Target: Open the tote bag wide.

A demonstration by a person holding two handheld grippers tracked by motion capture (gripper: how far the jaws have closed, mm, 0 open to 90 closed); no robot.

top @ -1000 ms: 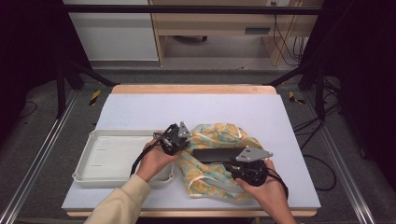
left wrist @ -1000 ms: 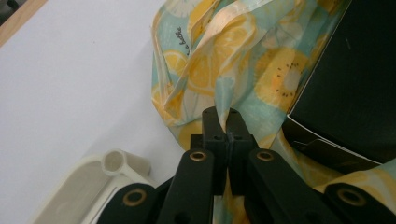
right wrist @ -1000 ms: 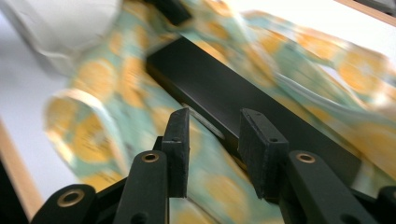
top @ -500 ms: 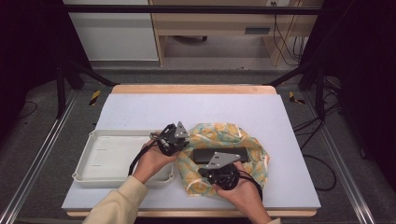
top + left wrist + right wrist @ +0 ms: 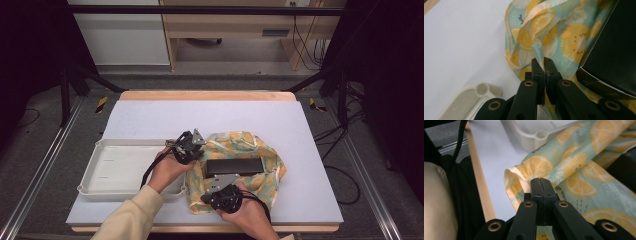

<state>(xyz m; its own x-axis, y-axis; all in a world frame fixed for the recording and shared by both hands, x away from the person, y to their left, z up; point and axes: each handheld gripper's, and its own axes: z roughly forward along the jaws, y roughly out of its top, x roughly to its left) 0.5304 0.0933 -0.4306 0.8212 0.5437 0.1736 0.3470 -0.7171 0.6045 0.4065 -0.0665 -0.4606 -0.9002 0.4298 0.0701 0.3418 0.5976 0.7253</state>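
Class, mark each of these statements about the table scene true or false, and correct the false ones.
1. The left gripper is shut on the lemon-print cloth. True.
2. The black box lies in the white tray. False: it lies on the cloth, to the right of the tray.
3. The right gripper is shut on the cloth's edge. True.
4. The cloth fully covers the box. False: the box's top is bare.
5. The tray lies at the table's far right. False: it lies at the left, near the front edge.
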